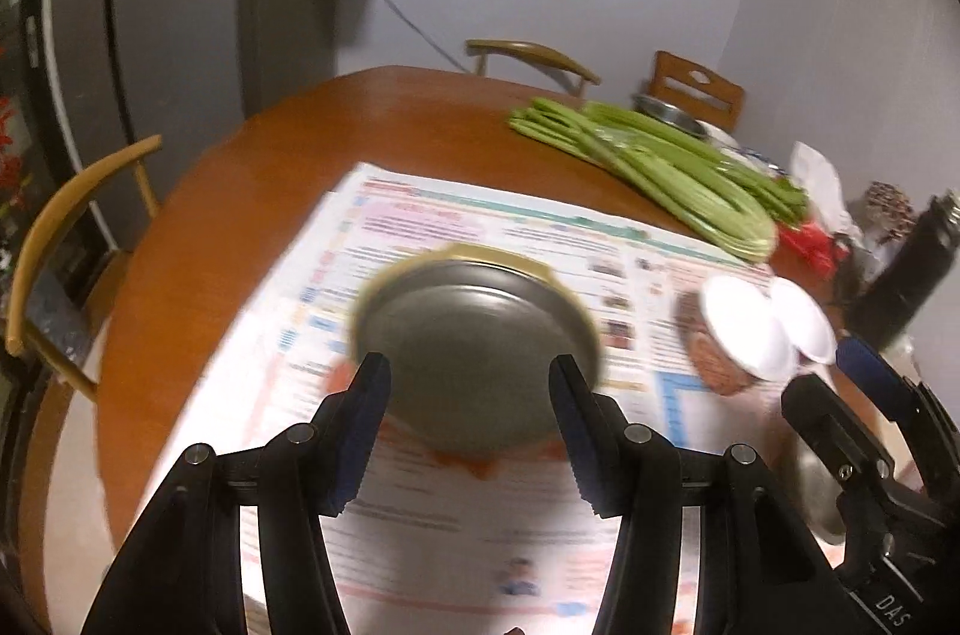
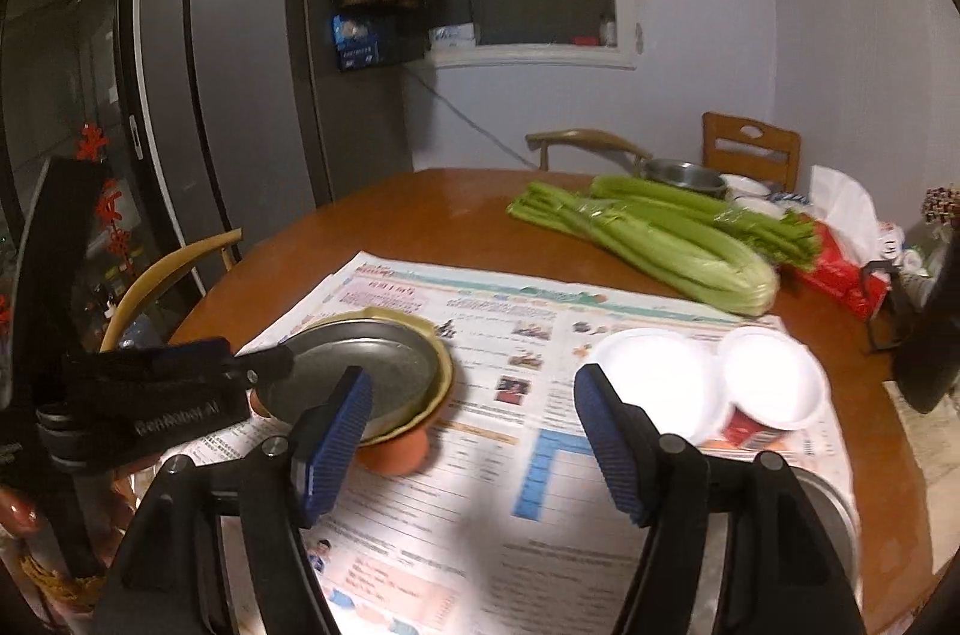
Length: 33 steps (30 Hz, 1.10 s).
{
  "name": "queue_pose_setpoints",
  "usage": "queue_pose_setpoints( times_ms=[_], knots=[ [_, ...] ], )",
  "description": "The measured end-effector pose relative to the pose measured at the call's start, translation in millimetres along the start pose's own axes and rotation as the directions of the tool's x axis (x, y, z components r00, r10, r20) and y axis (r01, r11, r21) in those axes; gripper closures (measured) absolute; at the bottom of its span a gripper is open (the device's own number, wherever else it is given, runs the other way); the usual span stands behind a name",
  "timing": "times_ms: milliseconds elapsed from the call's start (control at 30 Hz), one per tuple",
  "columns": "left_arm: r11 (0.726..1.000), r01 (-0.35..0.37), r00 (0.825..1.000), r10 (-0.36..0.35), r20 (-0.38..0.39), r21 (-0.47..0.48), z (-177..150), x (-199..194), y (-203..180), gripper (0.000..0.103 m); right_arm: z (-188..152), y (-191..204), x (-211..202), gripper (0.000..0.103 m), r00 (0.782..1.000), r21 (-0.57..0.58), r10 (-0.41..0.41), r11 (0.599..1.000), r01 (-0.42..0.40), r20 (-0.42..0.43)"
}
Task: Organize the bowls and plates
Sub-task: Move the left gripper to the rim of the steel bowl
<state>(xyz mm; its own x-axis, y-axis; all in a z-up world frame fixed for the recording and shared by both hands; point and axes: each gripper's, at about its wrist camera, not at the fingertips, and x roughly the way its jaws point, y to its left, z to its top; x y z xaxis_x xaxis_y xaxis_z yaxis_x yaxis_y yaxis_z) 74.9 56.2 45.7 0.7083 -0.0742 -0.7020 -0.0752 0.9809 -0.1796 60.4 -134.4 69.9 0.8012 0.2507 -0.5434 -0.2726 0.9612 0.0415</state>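
Observation:
A grey metal plate [image 1: 474, 329] tops a stack with a yellow plate [image 2: 441, 383] and an orange bowl [image 2: 396, 452] beneath, resting on the newspaper [image 2: 456, 521]. My left gripper [image 1: 469, 365] hangs open just in front of the stack, its fingers framing the plate without pressing it; from the right wrist view the left gripper [image 2: 264, 365] shows at the plate's left rim. The right gripper [image 2: 473, 389] is open over bare newspaper, nothing between its blue pads. Two white bowls with red patterned sides [image 2: 654, 383] [image 2: 774, 377] lean together to its right. A metal dish [image 2: 834, 515] sits at the near right.
Celery bunches [image 2: 660, 239] lie across the far side of the round wooden table [image 2: 420, 209], with a steel bowl [image 2: 684, 176] and a red bag [image 2: 840, 275] behind. A dark bottle [image 1: 912, 269] stands at the right. Chairs [image 2: 174, 269] ring the table; a grey fridge [image 2: 240, 95] stands at the left.

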Motion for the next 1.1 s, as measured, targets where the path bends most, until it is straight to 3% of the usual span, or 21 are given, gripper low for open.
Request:
queue_pose_setpoints(
  times_ms=[333,467,600,933,1100],
  knots=[
    [0.993,0.094,0.995,-0.095,0.005,0.075,-17,-14,-67,0.046,-8,-48,-55,0.032,0.995,0.055,-0.051,0.997,0.046,0.081],
    [0.984,0.129,0.992,-0.128,-0.011,0.126,-26,-19,-94,0.046,-14,-74,-72,0.025,0.995,0.110,-0.044,0.993,0.034,0.088],
    [0.974,0.153,0.988,-0.151,-0.027,0.168,-34,-20,-116,0.046,-25,-104,-81,0.019,0.998,0.181,-0.011,0.984,-0.001,0.069],
    [0.952,0.196,0.979,-0.178,-0.096,0.233,-53,0,-156,0.046,-51,-163,-86,0.019,0.996,0.249,-0.084,0.965,0.086,-0.015],
    [0.942,0.208,0.976,-0.184,-0.115,0.262,-57,9,-174,0.046,-68,-177,-83,0.019,0.990,0.229,-0.121,0.964,0.135,-0.076]
  ],
)
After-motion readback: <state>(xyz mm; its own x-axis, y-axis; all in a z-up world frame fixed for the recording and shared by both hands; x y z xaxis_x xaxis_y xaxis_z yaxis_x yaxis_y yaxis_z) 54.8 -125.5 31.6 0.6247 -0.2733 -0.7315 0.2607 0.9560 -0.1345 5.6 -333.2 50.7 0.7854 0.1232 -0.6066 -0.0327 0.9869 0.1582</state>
